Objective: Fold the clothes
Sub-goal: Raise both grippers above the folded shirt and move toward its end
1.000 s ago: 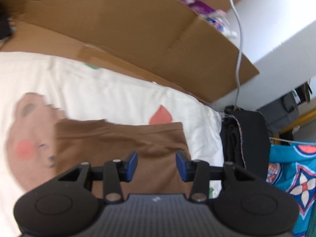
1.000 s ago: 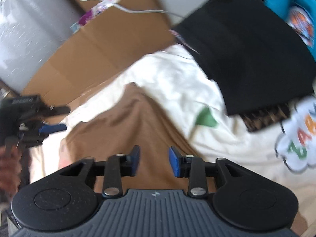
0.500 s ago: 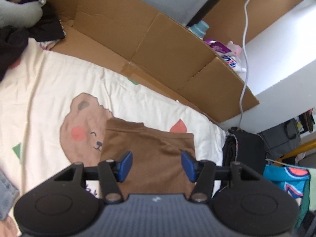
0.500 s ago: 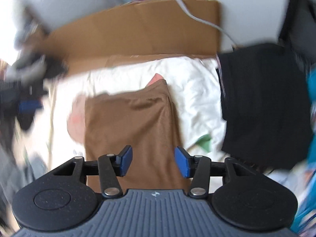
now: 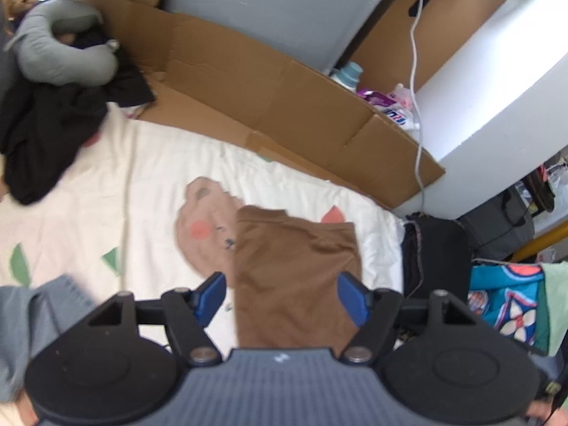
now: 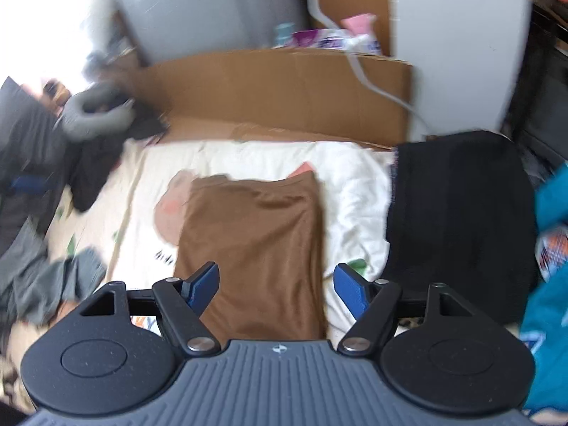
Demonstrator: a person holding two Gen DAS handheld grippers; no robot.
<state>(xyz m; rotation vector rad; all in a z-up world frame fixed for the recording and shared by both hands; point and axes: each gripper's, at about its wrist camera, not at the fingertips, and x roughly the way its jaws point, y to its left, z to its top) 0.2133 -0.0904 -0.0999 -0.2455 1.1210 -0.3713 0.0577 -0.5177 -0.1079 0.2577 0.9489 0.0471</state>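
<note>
Starting at the far left, a heap of unfolded black clothing [image 5: 42, 135] lies under a grey neck pillow [image 5: 60, 53] at the edge of the bed; grey garments [image 6: 46, 280] lie crumpled nearer the camera, also unfolded. Flattened cardboard [image 5: 248, 81] stands behind the bed along its back edge. At centre, a brown garment [image 5: 294, 277] rests on the cream bear-print bedsheet [image 5: 142, 184], folded into a neat upright rectangle that partly covers the printed bear. The left gripper [image 5: 284, 300] hovers above its near end, the blue fingers [image 5: 209, 296] opening, released and clear of the cloth, with nothing between them. The right gripper [image 6: 275, 285] hangs likewise above the same garment, its fingers [image 6: 349, 289] also opening and holding nothing. To the right, just beside the bedsheet's edge, sits a folded black garment [image 6: 458, 220], and beyond it a turquoise patterned fabric [image 5: 504, 305].

Judged progress: the brown piece appears finished and let go, and the black one at right appears already folded. The black heap and grey garments at left remain to be done, so the task seems partway through, with the next item probably to be fetched from the left.
</note>
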